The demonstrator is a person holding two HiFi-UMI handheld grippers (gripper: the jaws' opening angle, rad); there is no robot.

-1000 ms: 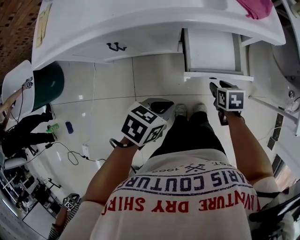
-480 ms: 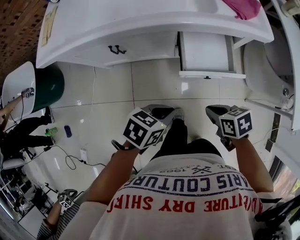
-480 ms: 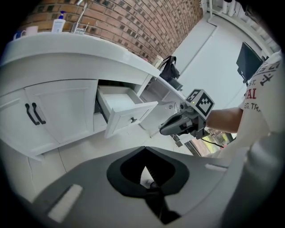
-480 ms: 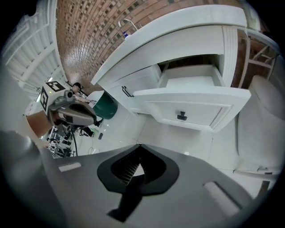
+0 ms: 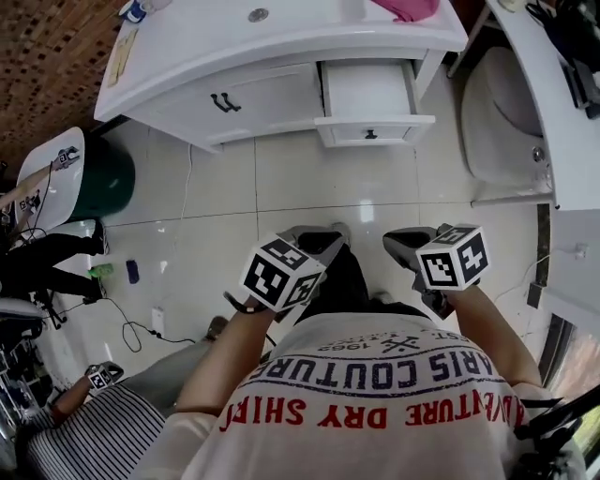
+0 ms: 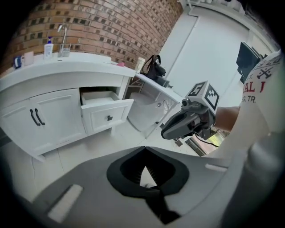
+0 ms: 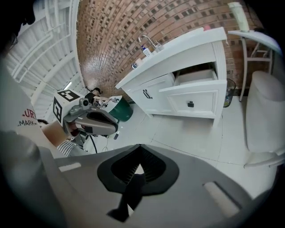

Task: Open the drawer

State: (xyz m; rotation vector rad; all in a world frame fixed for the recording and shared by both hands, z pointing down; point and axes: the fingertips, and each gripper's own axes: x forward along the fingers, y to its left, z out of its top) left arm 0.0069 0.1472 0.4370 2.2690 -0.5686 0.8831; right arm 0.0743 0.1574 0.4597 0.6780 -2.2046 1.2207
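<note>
The white vanity [image 5: 187, 56] stands at the top of the head view, and its right drawer [image 5: 368, 98] is pulled out, its front with a small black knob [image 5: 371, 134] facing me. Both grippers hang over the tiled floor close to my body, well apart from the drawer. My left gripper [image 5: 314, 239] is shut and holds nothing; in its own view the tips meet [image 6: 144, 149] and the drawer [image 6: 107, 111] lies far ahead. My right gripper [image 5: 403, 244] is also shut and holds nothing [image 7: 139, 147], with the drawer [image 7: 198, 95] in the distance.
Two cabinet doors with black handles [image 5: 220, 101] sit left of the drawer. A pink cloth [image 5: 403, 7] lies on the counter. A white chair [image 5: 497, 122] stands to the right, a green bin [image 5: 98, 178] to the left. A person in stripes [image 5: 84, 422] is at lower left.
Both grippers have drawn back from the vanity towards my body and risen. The right gripper, just below the drawer front before, is now far from it. The drawer stays open.
</note>
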